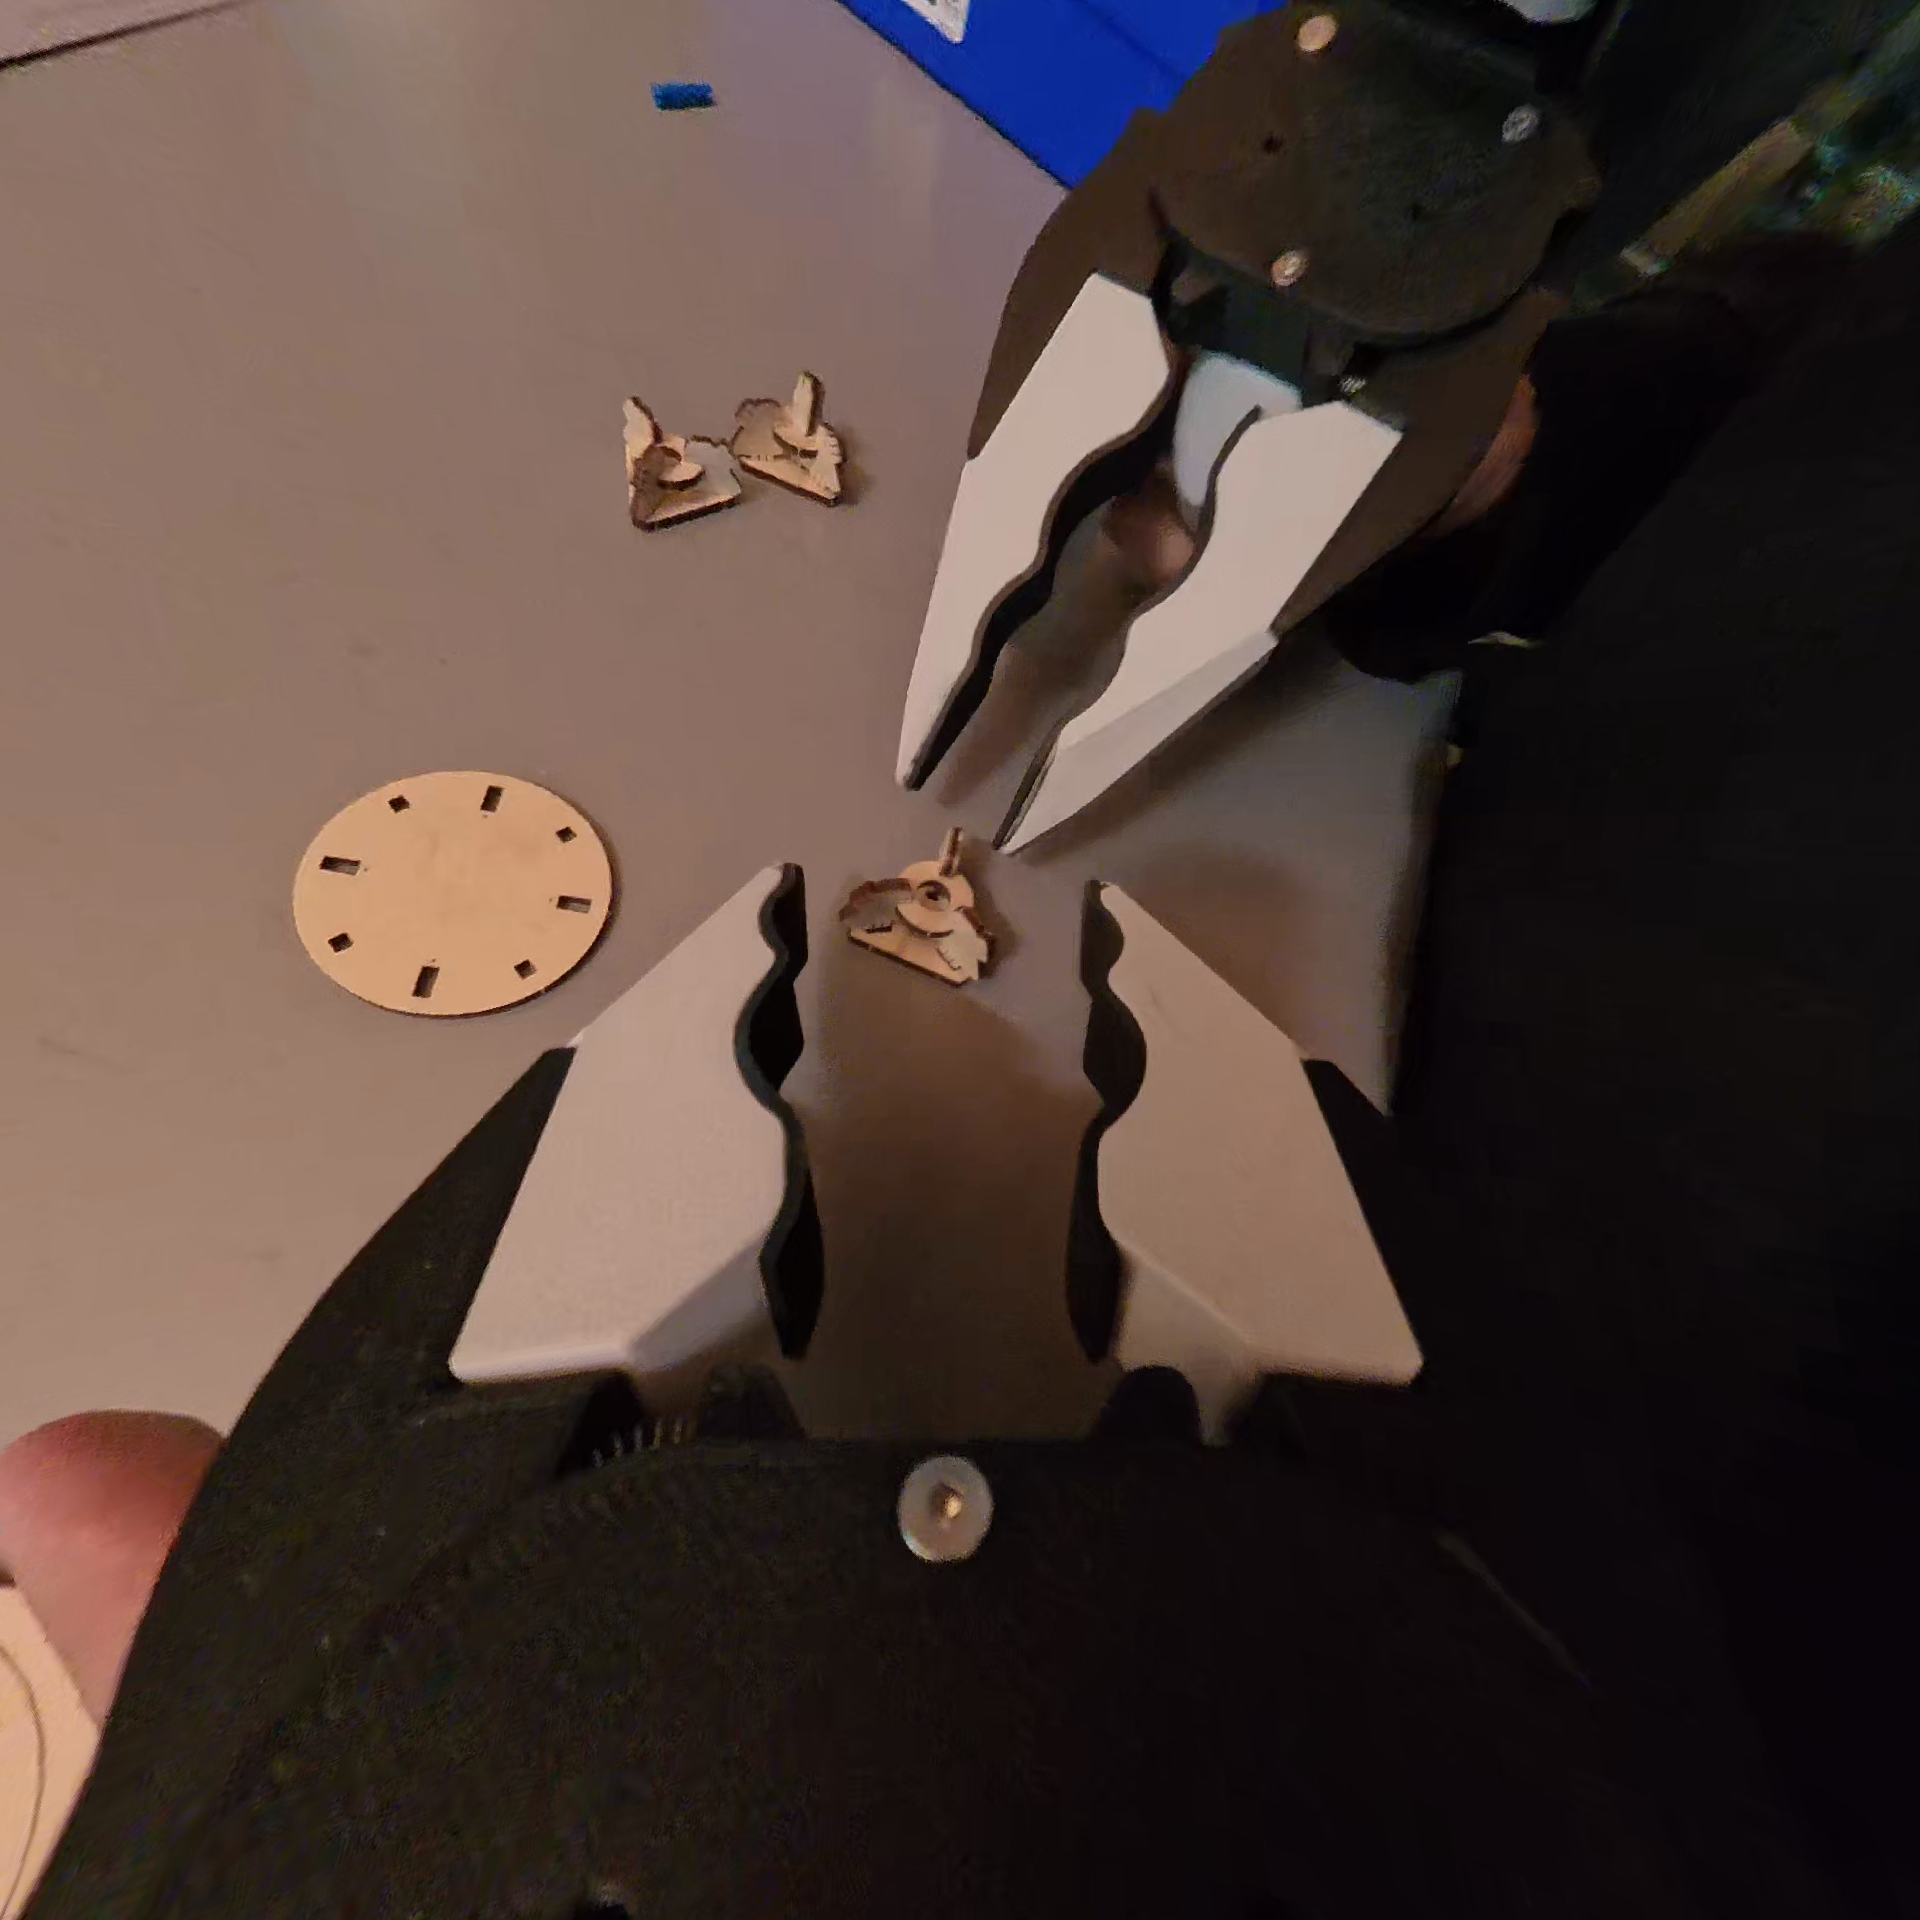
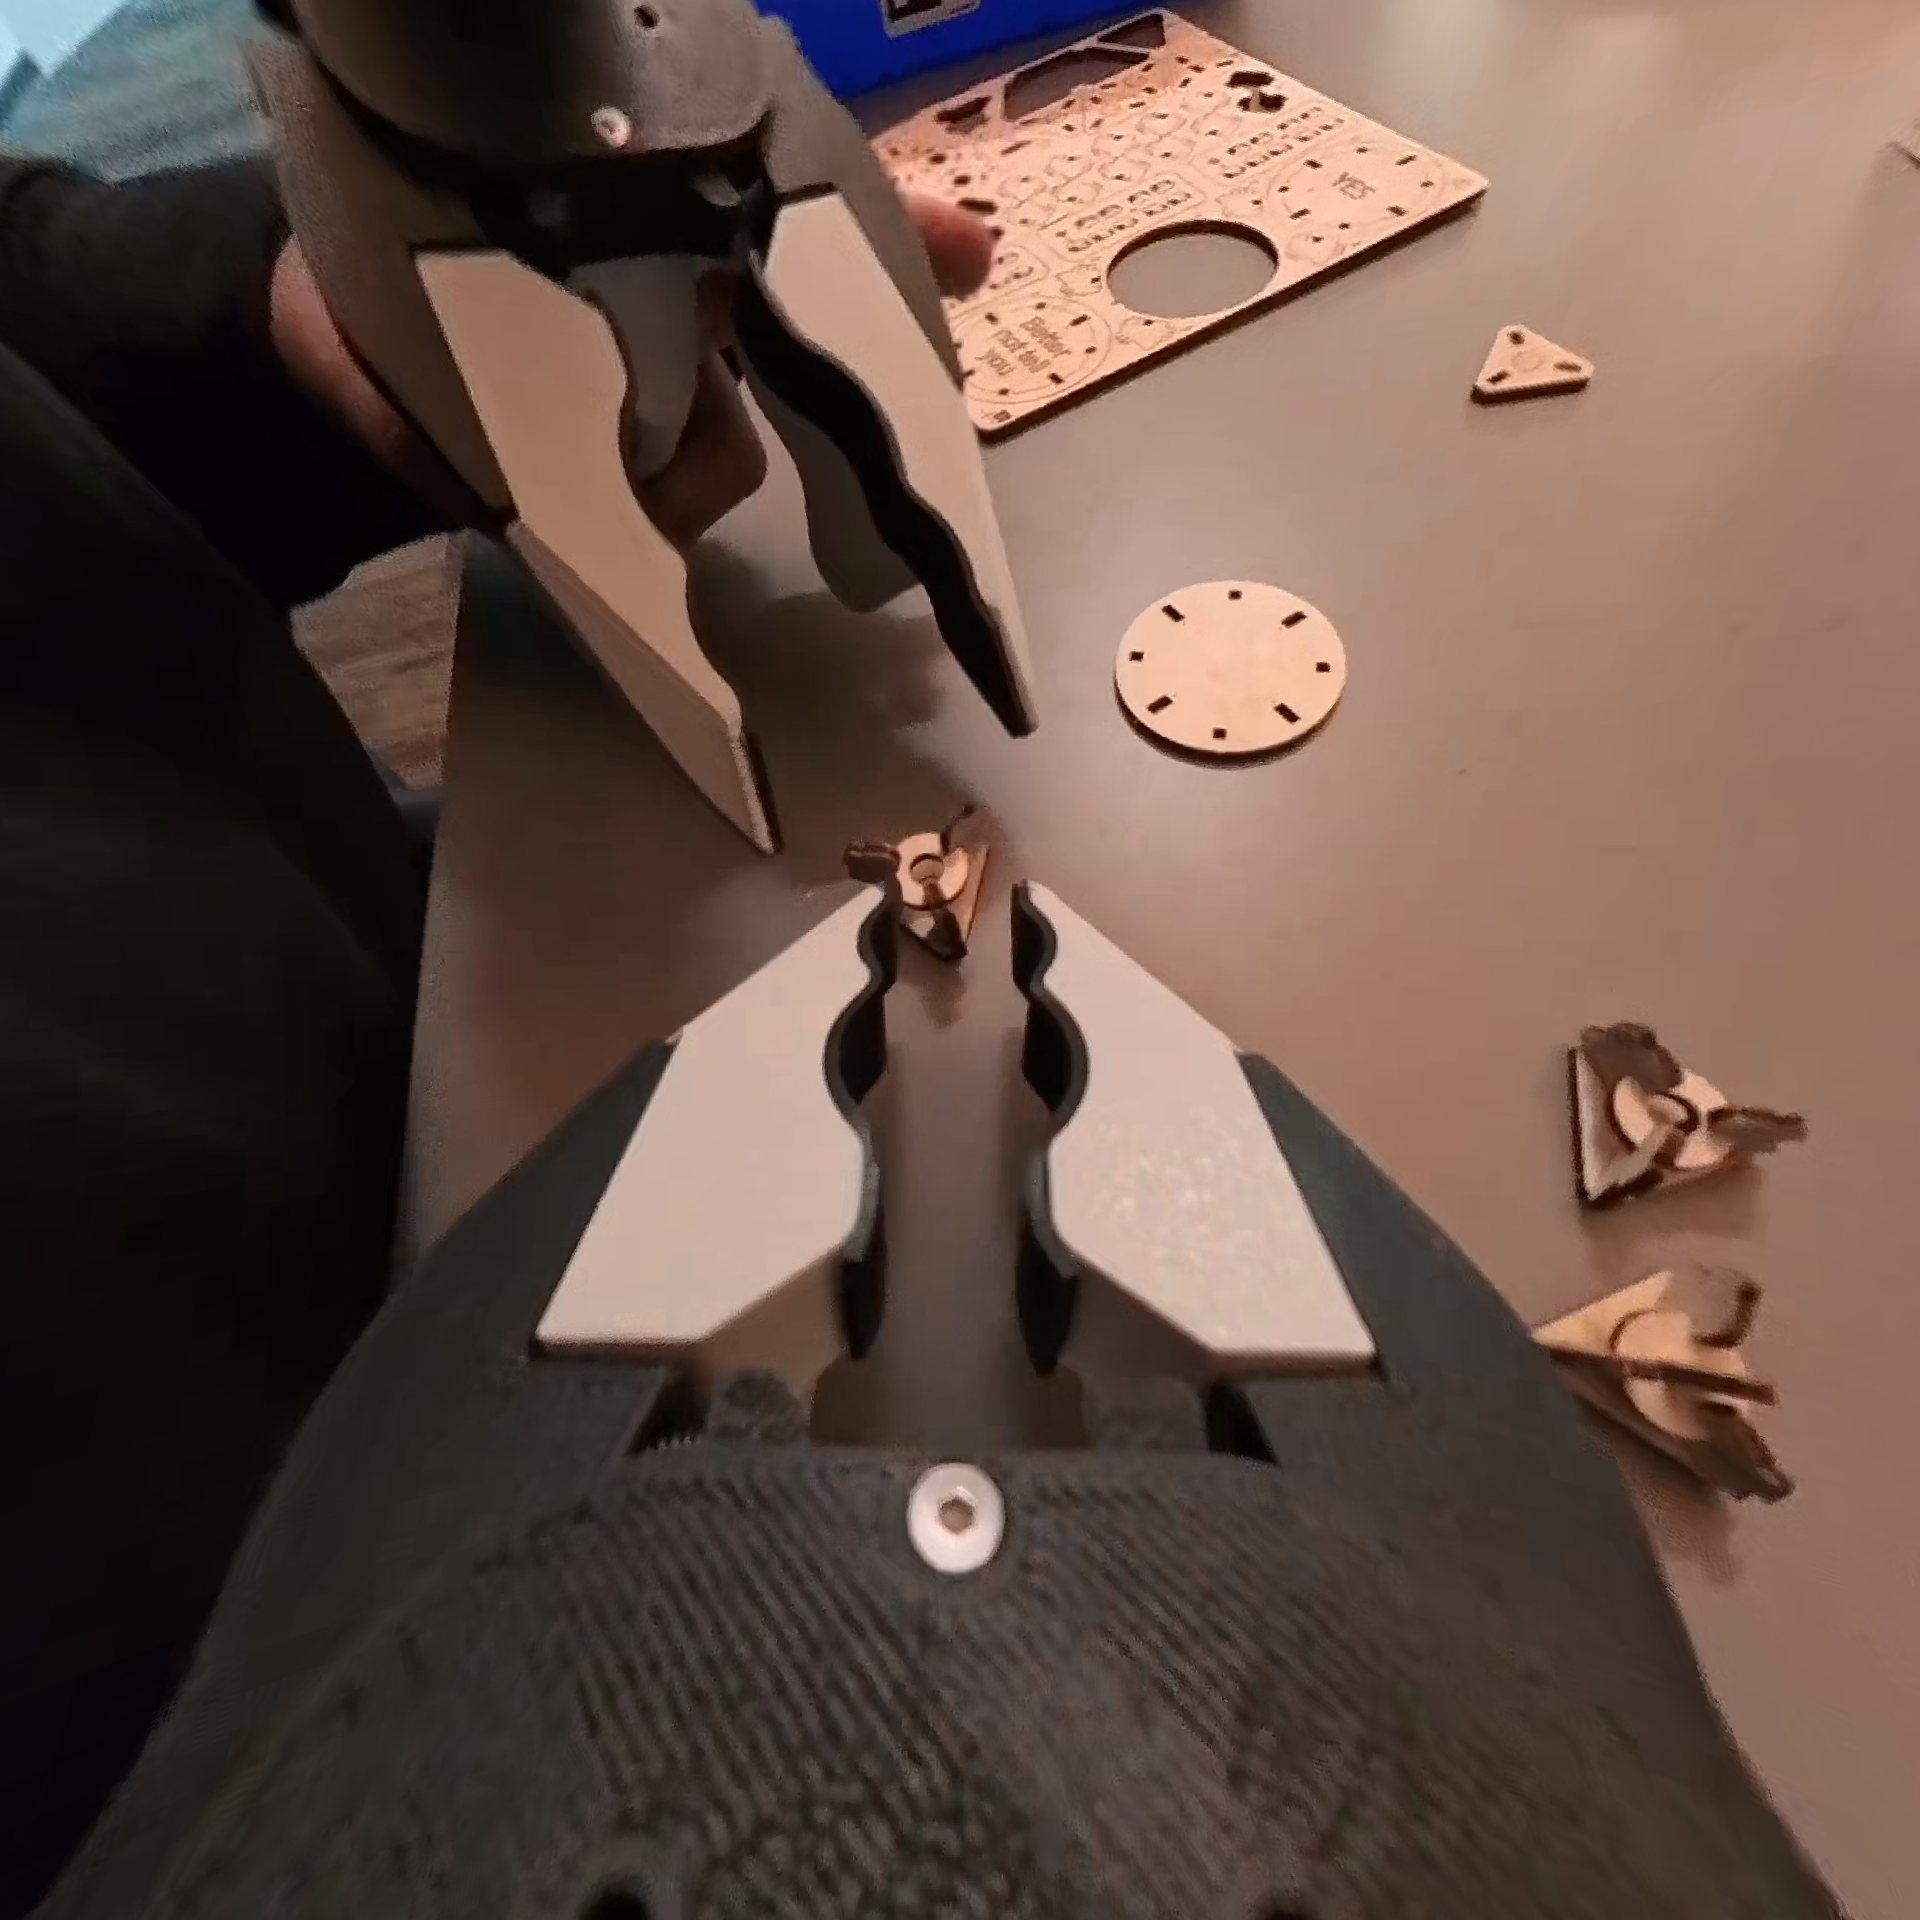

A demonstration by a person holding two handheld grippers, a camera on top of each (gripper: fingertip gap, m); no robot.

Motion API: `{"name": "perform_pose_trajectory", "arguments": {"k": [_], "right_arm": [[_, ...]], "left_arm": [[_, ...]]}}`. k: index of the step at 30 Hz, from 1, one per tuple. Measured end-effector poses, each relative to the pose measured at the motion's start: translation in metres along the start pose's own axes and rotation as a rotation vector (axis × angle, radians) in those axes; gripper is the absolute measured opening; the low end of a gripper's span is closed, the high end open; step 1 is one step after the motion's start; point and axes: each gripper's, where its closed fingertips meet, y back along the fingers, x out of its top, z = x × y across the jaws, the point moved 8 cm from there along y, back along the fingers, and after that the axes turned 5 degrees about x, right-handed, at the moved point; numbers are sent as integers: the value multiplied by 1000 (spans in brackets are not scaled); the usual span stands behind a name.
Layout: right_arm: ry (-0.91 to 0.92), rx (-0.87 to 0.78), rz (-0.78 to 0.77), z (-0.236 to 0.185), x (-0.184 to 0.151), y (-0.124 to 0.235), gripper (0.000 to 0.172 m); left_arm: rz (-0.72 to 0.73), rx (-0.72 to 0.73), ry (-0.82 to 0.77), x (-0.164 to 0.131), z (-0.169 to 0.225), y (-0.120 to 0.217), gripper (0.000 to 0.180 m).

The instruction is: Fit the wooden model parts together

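Wooden triangular piece lies on the table (unheld) between both spread grippers, left and right.

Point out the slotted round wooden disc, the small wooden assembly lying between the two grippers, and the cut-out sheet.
round wooden disc [image 1: 453, 894], left wrist view, bare centre of its face.
small wooden assembly [image 1: 923, 914], left wrist view, its round middle.
cut-out sheet [image 2: 1351, 197], right wrist view, right part.
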Motion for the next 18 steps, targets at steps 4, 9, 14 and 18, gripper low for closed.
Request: {"name": "perform_pose_trajectory", "arguments": {"k": [4,9,14,18], "right_arm": [[85,18,-28,-5,-1,-2,14],[104,21,4,2,1,3,4],[103,67,-10,4,1,2,5],[126,88,-50,3,-1,-1,5]], "left_arm": [[-60,-18,4,-3,1,-5,49],[-118,34,-39,-6,3,-11,50],[-67,-5,20,-3,-2,-6,48],[-142,-8,-3,-6,0,-14,48]]}}
